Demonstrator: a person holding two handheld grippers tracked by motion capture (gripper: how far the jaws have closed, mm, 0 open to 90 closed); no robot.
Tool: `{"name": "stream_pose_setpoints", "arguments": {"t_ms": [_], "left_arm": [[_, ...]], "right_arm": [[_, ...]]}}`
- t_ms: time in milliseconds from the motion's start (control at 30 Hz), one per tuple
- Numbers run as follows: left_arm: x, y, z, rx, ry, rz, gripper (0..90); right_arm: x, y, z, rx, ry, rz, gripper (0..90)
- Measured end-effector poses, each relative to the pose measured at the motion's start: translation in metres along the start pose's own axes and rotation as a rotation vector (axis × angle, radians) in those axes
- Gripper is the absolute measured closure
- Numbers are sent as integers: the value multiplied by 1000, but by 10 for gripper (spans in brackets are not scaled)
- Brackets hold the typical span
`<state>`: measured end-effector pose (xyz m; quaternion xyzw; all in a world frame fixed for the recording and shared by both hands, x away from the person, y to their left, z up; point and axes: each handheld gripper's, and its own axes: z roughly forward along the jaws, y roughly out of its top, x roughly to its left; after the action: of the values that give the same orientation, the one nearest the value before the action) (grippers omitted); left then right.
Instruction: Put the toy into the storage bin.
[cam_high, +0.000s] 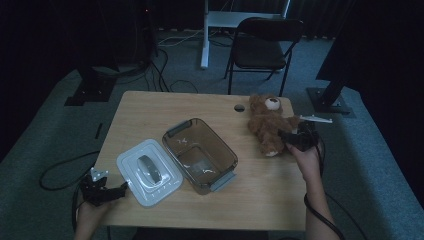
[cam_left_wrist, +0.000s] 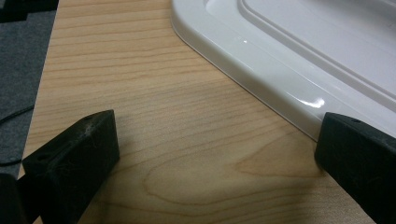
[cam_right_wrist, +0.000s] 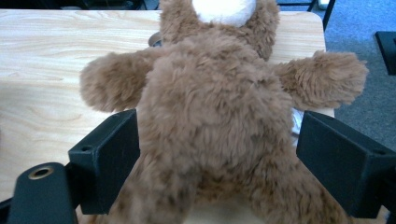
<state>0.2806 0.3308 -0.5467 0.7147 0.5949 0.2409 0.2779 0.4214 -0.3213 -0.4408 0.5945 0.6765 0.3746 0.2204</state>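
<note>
A brown teddy bear lies on its back at the right side of the wooden table, head toward the far edge. My right gripper is open, and its jaws straddle the bear's lower body; the left jaw brushes the fur. A clear brown container stands empty at the table's middle. Its white lid, with a grey handle, lies flat to the container's left. My left gripper stays open near the front left corner, low over bare wood, with the lid's rim just ahead of its right jaw.
A round cable hole sits in the table beside the bear's head. Behind the table stand a dark folding chair and a white desk leg. Cables run over the grey carpet at the left.
</note>
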Motion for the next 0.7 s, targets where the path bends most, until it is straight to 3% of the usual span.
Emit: {"name": "stream_pose_setpoints", "arguments": {"t_ms": [400,633,700], "left_arm": [[-6,3,3,0,-1,1,3],[-12,8,7,0,-15,14,3],[-14,9,8,-2,-20,19,3]], "right_arm": [[-5,17,30,10,-18,50,124],[-8,21,48,56,-42,65,123],[-10,20,53,66,-26,76,119]]}}
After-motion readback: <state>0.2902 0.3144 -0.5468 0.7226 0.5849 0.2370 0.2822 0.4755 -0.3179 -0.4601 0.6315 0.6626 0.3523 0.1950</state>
